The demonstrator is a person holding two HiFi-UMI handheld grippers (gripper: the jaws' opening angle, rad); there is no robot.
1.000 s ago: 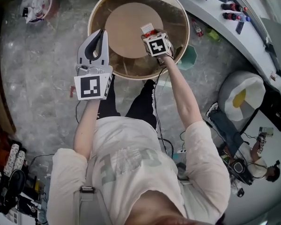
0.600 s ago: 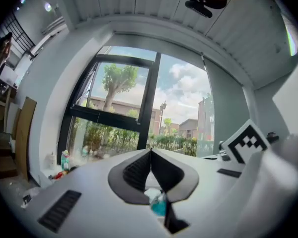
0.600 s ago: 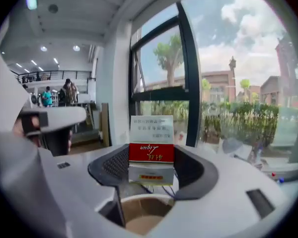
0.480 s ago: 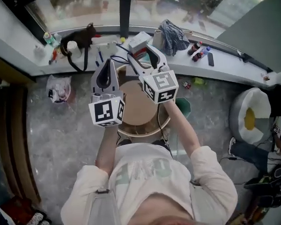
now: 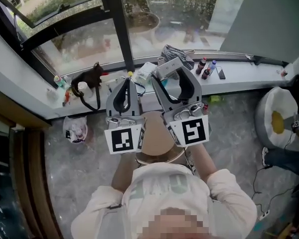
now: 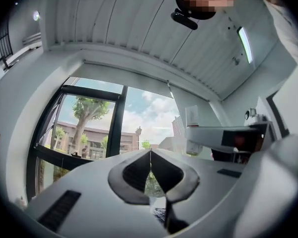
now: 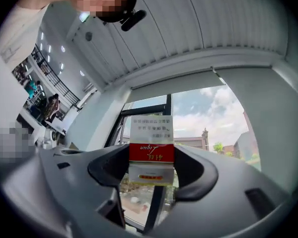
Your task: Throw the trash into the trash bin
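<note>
Red-and-white cigarette pack [image 7: 150, 150] stands upright, clamped lengthwise in the right gripper [image 5: 172, 73], aimed at the window [image 5: 159, 14]; left gripper [image 5: 124, 83] closed, empty; no trash bin discernible

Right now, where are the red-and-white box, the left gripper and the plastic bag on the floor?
red-and-white box [image 7: 151, 152], right gripper view, on its red band.
left gripper [image 6: 150, 155], left gripper view, where its shut jaws meet.
plastic bag [image 5: 75, 129], head view, middle of the bag.

Sill [image 5: 239, 76] crosses upper frame: black bag [image 5: 88, 78] at left, checked cloth [image 5: 177, 54] centre, bottles [image 5: 205, 67] right. Plastic bag [image 5: 75, 129] on floor, left.
</note>
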